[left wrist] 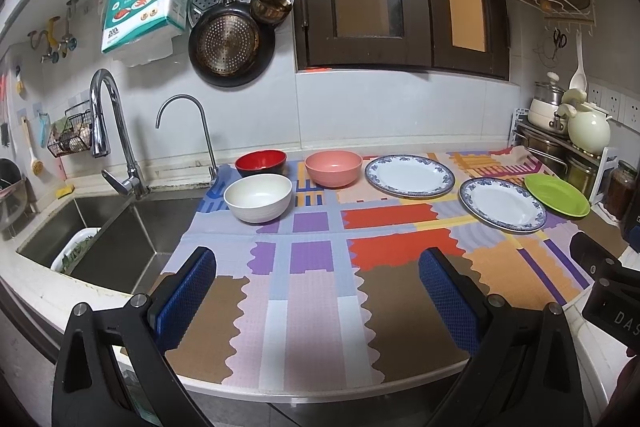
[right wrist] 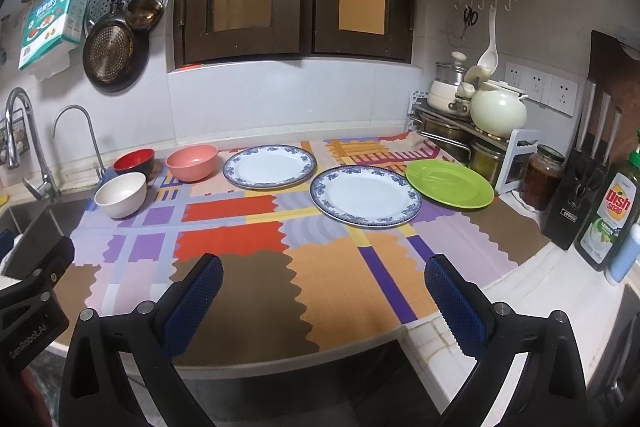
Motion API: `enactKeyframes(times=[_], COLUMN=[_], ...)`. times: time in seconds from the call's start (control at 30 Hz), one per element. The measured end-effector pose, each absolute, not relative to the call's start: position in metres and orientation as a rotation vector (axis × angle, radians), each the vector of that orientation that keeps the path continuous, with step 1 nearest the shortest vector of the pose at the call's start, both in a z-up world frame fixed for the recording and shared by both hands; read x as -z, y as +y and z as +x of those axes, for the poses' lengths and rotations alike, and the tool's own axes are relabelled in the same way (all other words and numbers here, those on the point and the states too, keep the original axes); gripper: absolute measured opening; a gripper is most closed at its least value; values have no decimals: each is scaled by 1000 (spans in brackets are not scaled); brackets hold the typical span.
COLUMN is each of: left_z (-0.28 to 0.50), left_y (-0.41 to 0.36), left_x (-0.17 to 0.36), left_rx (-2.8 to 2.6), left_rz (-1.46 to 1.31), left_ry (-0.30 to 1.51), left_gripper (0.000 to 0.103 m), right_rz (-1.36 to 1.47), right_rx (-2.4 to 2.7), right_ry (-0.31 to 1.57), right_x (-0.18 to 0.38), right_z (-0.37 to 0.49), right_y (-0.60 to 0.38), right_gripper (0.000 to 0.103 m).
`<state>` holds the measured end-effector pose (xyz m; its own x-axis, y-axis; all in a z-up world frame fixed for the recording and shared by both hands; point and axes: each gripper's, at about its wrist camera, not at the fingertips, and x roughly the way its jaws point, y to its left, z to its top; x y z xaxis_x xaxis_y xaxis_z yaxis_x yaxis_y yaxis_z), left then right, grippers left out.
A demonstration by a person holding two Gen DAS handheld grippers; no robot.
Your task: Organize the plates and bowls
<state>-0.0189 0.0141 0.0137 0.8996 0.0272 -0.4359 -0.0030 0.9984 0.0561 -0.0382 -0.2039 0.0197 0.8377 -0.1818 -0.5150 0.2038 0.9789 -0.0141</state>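
Note:
On a patterned mat (left wrist: 320, 247) (right wrist: 248, 267) stand a white bowl (left wrist: 258, 197) (right wrist: 120, 195), a red and black bowl (left wrist: 261, 163) (right wrist: 134, 161) and a pink bowl (left wrist: 333, 167) (right wrist: 192, 162), each apart. To their right lie two blue-rimmed white plates (left wrist: 410, 175) (left wrist: 502, 203) (right wrist: 270, 167) (right wrist: 366, 195) and a green plate (left wrist: 557, 195) (right wrist: 450, 188). My left gripper (left wrist: 318, 263) hovers open over the mat's near edge, empty. My right gripper (right wrist: 324, 269) is likewise open and empty, well short of the plates.
A steel sink (left wrist: 108, 227) with two taps (left wrist: 116, 139) lies left of the mat. Pots and a kettle on a rack (right wrist: 480, 115) crowd the back right corner, with a jar (right wrist: 542, 181), knife block (right wrist: 580, 195) and dish soap bottle (right wrist: 610, 211) along the right.

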Motion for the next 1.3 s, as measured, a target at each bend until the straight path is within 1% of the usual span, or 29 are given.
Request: enactKeyframes(times=[1.3], left_z=[-25], left_y=[11], left_x=[-17], left_rx=[-19], left_rz=[56], left_ry=[440], left_gripper=[103], right_rz=[34], right_rx=[219], right_ry=[504], right_x=[-24], right_z=[-47], right_y=[-206], right_gripper=[102])
